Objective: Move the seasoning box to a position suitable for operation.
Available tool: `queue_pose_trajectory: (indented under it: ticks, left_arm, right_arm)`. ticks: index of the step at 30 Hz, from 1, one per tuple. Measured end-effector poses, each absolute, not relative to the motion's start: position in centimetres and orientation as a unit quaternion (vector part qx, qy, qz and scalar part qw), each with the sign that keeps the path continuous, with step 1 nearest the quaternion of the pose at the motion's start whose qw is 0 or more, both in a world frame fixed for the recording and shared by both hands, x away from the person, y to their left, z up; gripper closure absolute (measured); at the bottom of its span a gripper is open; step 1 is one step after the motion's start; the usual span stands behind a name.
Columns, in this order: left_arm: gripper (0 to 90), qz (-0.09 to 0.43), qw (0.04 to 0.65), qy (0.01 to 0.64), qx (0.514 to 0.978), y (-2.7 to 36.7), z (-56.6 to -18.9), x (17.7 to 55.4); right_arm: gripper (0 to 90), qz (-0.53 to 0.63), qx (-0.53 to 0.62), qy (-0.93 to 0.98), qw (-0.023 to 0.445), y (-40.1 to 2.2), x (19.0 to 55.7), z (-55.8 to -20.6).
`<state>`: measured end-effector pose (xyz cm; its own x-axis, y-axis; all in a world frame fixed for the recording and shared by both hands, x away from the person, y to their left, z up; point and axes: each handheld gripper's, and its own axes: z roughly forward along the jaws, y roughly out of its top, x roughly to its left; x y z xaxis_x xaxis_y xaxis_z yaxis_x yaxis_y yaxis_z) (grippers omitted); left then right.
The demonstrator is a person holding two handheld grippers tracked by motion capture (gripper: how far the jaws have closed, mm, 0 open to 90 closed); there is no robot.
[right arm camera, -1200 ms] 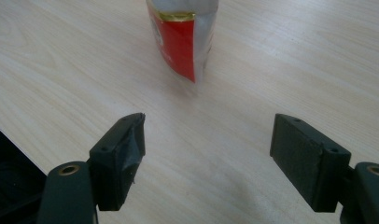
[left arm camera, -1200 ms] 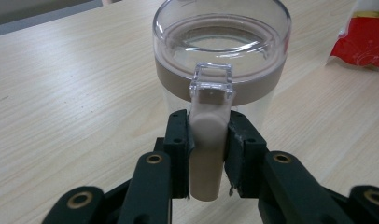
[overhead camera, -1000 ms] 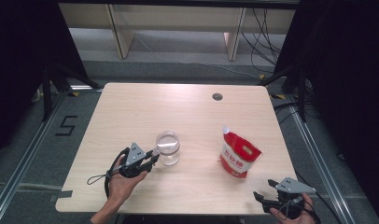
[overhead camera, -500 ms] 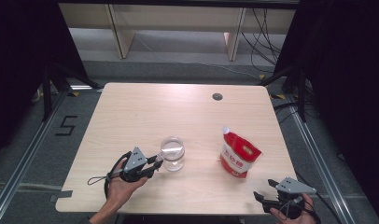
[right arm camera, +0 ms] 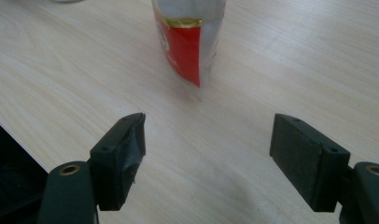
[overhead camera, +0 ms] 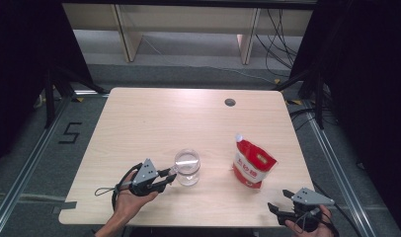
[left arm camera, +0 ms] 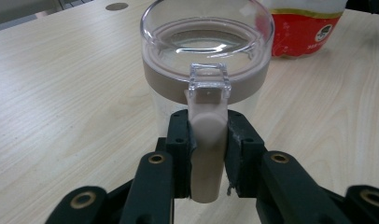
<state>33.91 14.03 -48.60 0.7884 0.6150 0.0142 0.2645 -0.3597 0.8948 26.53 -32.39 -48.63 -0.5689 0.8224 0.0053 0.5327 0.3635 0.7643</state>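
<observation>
A clear jar [overhead camera: 187,167] with a beige collar and a transparent lid [left arm camera: 207,42] stands on the wooden table [overhead camera: 154,118], left of centre near the front. My left gripper [overhead camera: 171,174] reaches in from the jar's left. Its jaws are shut on the jar's beige handle [left arm camera: 207,154], which fills the gap between the pads in the left gripper view [left arm camera: 207,135]. A red and white pouch [overhead camera: 253,163] stands upright to the jar's right. My right gripper [overhead camera: 276,209] hovers at the table's front right edge, open and with nothing in it [right arm camera: 208,154], pointing at the pouch [right arm camera: 187,46].
A small dark round hole [overhead camera: 230,102] sits in the tabletop near the far edge. Beyond the table are a light shelf unit [overhead camera: 183,29] and cables on the floor. The table's front edge [overhead camera: 188,224] lies just under both hands.
The jar, held by my left gripper, has shifted a little to the right and toward the front edge. The right gripper has stayed put.
</observation>
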Motion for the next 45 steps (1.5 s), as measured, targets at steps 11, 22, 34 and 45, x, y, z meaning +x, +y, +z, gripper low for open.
queue_pose_trajectory:
  ticks: [11,22,34,45]
  left_arm:
    - [73.0,0.161,0.507,0.255,0.807,13.3,-48.7,33.5]
    - [73.0,0.143,0.524,0.217,0.811,11.9,-48.9,32.7]
    - [72.9,0.119,0.534,0.196,0.814,11.7,-49.1,32.6]
    - [72.7,0.103,0.538,0.175,0.818,12.0,-49.2,32.9]
  right_arm:
    - [27.4,0.374,0.421,0.803,0.193,-32.4,26.5,-48.6]
    - [27.4,0.375,0.408,0.810,0.191,-32.3,26.6,-48.6]
    - [27.4,0.382,0.417,0.805,0.179,-31.9,26.4,-48.6]
    - [27.4,0.389,0.410,0.807,0.170,-31.6,26.3,-48.6]
